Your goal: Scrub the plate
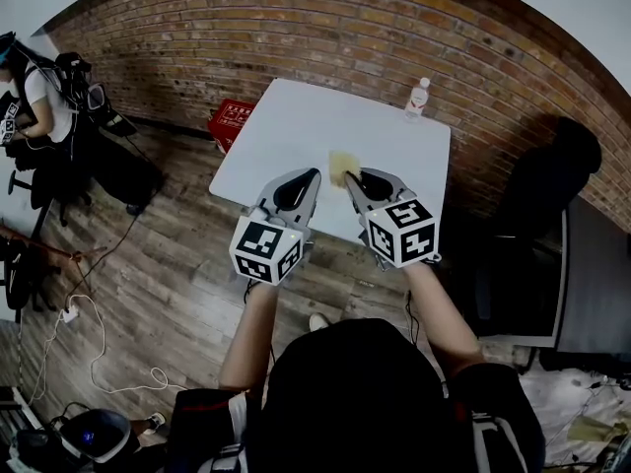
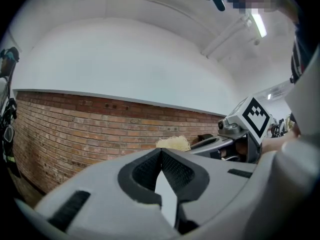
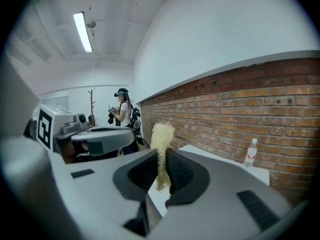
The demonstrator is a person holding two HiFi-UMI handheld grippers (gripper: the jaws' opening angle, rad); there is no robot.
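A yellow scrubbing pad (image 3: 161, 136) is gripped in the right gripper (image 3: 161, 155). The jaws are clenched on the pad's lower part, and its frayed top is seen standing out past the jaw tips. The left gripper (image 2: 161, 151) is held just beside the right one, on its left. Its jaws are pressed together at the tips and nothing is caught between them. From the left gripper's own camera, the pad is seen ahead and slightly to the right, at the tip of the neighbouring gripper. Both grippers are held over the near edge of a white table (image 1: 296, 116), which is spread out below and ahead of them. A clear bottle (image 1: 419, 97) with a red label is stood upright at the table's far edge, ahead and to the right of the right gripper and well apart from it. A red crate (image 1: 233, 121) is set on the wooden floor ahead and to the left of the left gripper, beside the table's far left corner. A brick wall (image 2: 100, 129) is faced by both grippers. Another person (image 1: 39, 101) is seen far off to the left of the left gripper.
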